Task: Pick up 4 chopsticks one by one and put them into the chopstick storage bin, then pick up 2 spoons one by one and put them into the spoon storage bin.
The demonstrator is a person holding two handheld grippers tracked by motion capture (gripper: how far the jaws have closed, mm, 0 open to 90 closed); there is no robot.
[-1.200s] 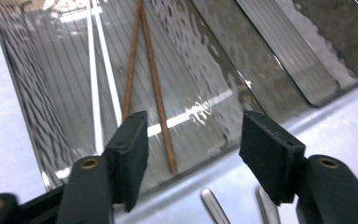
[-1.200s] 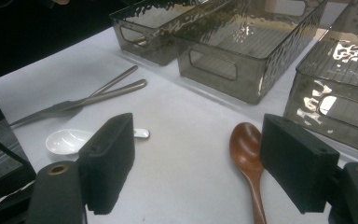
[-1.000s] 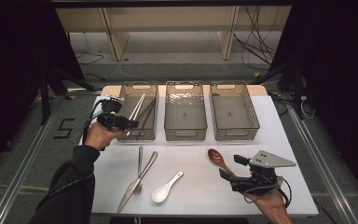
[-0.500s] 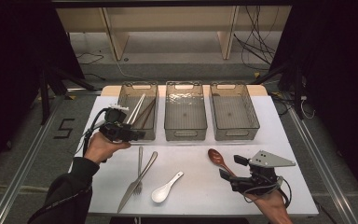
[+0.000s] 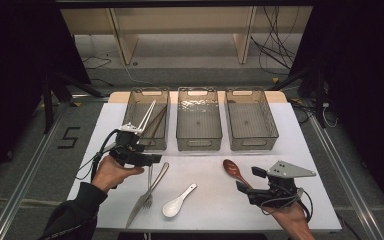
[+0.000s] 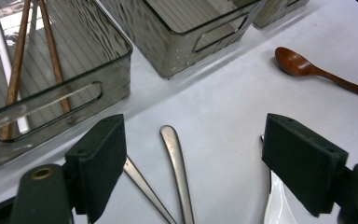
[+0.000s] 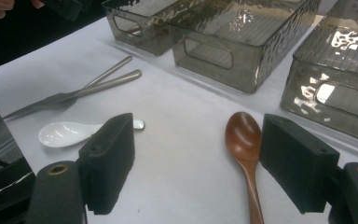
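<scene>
your left gripper (image 5: 155,159) sits just in front of the left bin (image 5: 145,120), its jaws spread wide with nothing between the pads; they have just been opening. seen along those jaws in the left gripper view, the handles of the knife (image 6: 177,168) and the fork (image 6: 144,186) lie on the white table (image 6: 223,107) right in the gap, the fork's handle running out from beside the left pad and the knife's handle closer to the middle. neither handle touches a pad. the white spoon (image 6: 277,205) peeks out just beneath the right pad. ahead of the left pad, inside the left bin, wooden chopsticks (image 6: 18,70) and white chopsticks (image 6: 0,56) lean against the wall. the middle bin (image 6: 182,28) stands ahead of the gap.

your right gripper (image 5: 245,181) rests low at the near right part of the table, its jaws also apart and empty. in the right gripper view the brown wooden spoon (image 7: 246,149) lies on the table between the pads, close beside the right one, bowl pointing away from you and handle running back under the gripper. it lies near the pad, but whether it touches you cannot tell. the white spoon lies to the outside of the left pad.
</scene>
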